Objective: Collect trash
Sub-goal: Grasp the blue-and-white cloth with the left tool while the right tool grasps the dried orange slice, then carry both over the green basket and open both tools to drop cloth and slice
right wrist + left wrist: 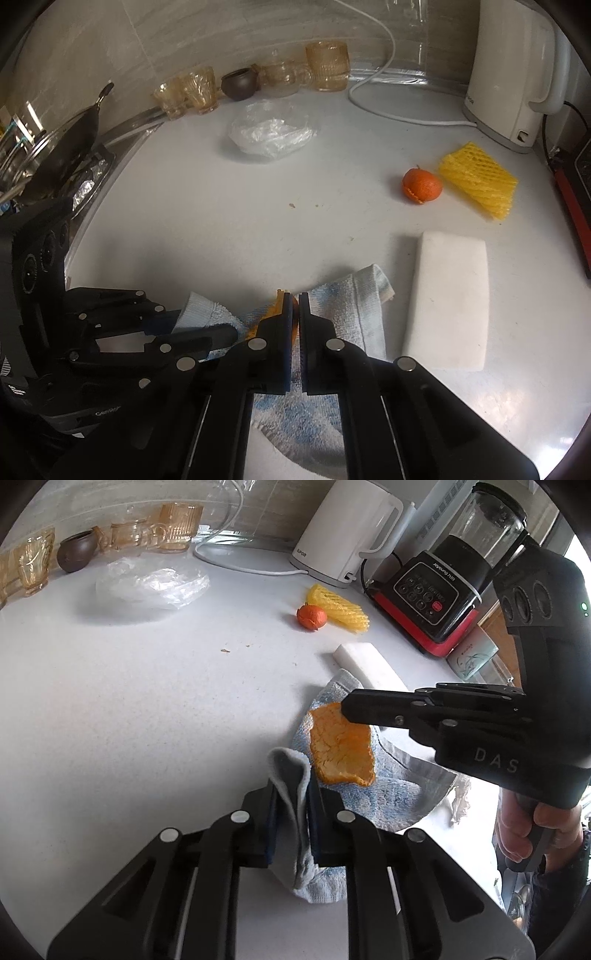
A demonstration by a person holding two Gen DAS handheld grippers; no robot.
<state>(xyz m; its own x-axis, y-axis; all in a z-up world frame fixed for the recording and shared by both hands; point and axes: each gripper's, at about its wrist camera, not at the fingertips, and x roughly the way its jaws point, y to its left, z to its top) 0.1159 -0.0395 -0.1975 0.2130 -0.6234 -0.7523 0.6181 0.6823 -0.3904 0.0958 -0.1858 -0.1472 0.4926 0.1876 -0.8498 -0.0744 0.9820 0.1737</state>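
My left gripper [293,805] is shut on a fold of the blue-white cloth [369,790] lying on the white counter. My right gripper [294,310] is shut on a flat piece of orange peel [341,751] and holds it just over the cloth [351,302]; the peel [271,310] shows only as a sliver between the pads in the right wrist view. Other trash lies on the counter: an orange peel ball [422,185], a yellow foam net [478,181], a crumpled clear plastic bag [271,133] and a white foam block [448,301].
A white kettle [517,74] and its cord stand at the back right, with a red-black blender [450,576] beside it. Amber glasses [327,66] and a brown pot [238,85] line the back wall. A pan and stove [66,147] are at the left.
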